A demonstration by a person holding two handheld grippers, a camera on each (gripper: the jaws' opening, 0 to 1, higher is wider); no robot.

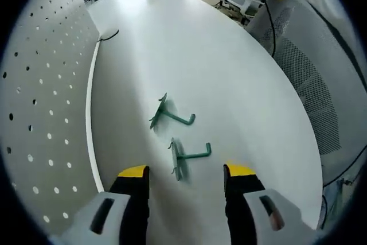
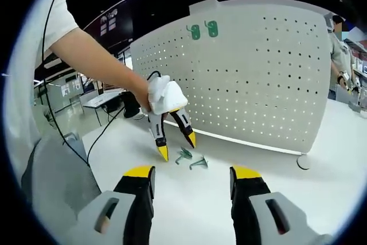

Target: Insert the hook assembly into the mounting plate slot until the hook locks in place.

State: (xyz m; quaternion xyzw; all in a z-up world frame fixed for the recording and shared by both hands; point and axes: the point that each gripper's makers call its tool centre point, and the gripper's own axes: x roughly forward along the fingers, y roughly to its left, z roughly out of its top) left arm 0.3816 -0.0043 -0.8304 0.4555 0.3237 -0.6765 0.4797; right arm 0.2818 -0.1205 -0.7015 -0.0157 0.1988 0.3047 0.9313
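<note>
White desk (image 1: 241, 84) is carrying everything, with a white perforated mounting plate (image 2: 258, 78) standing upright along its edge; in the left gripper view the plate is running down the left side. We are seeing two green hook assemblies lying flat on the desk: near hook assembly (image 1: 186, 156) just ahead of our left jaws, far hook assembly (image 1: 169, 116) just beyond it, the two close but apart. Each is looking like a thin L-shaped wire arm on a short crossbar base. Neither is sitting in the plate. Left hand-held gripper (image 1: 186, 173) is hovering with its yellow-tipped jaws spread apart, holding nothing; in the right gripper view it is pointing down at both hooks. Right hand-held gripper (image 2: 192, 175) is also gaping, nothing between its jaws, well back from the hooks. Two green pieces (image 2: 203, 29) are showing near the plate's top edge. A black cable (image 1: 109, 35) is lying at the plate's base.
</note>
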